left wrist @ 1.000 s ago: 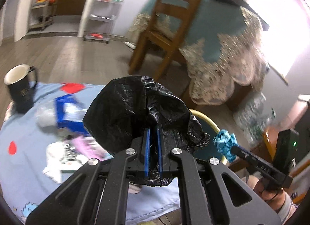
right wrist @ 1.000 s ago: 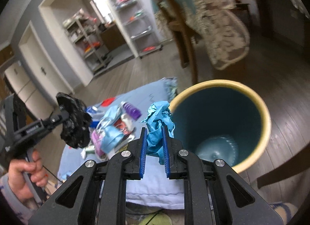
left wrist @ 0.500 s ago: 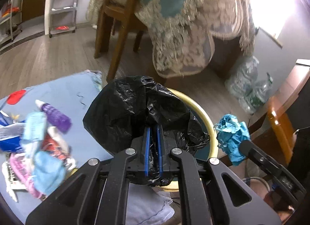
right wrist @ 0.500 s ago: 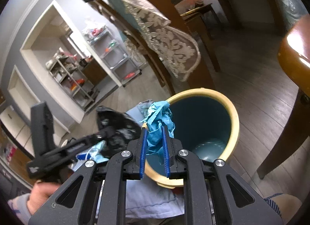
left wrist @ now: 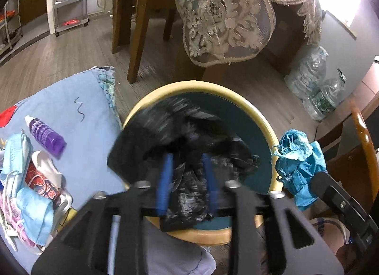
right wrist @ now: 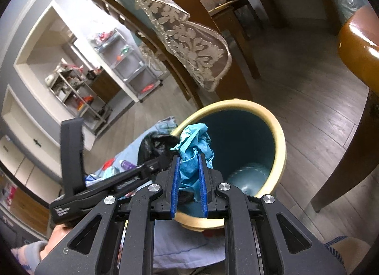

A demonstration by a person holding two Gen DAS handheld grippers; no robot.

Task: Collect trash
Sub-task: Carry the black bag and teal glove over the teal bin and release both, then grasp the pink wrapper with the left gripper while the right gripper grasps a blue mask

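Note:
A crumpled black plastic bag (left wrist: 165, 137) hangs blurred over the mouth of a round bin (left wrist: 196, 84) with a yellow rim and a teal inside. My left gripper (left wrist: 187, 156) is above the bin and its jaws are opening. The bag sits loose between the blue pads (left wrist: 165, 180), which stand apart from it. My right gripper (right wrist: 188, 159) is shut on a crumpled blue wad (right wrist: 196, 137), held just over the near rim of the bin (right wrist: 279, 137). The same blue wad (left wrist: 296, 156) shows at the right of the left wrist view. The black bag (right wrist: 154, 144) is just left of it.
Left of the bin, a light blue cloth (left wrist: 78, 118) carries a purple bottle (left wrist: 46, 136) and a heap of face masks (left wrist: 33, 213) and wrappers. Behind the bin stand a wooden chair (left wrist: 139, 14) and a lace-draped table (left wrist: 225, 14). Plastic bottles (left wrist: 315, 85) lie on the floor at the right.
The left gripper swung from over the cloth to above the bin, and its jaws parted around the black bag. The right gripper rolled and moved closer to the bin's rim, still gripping the blue wad.

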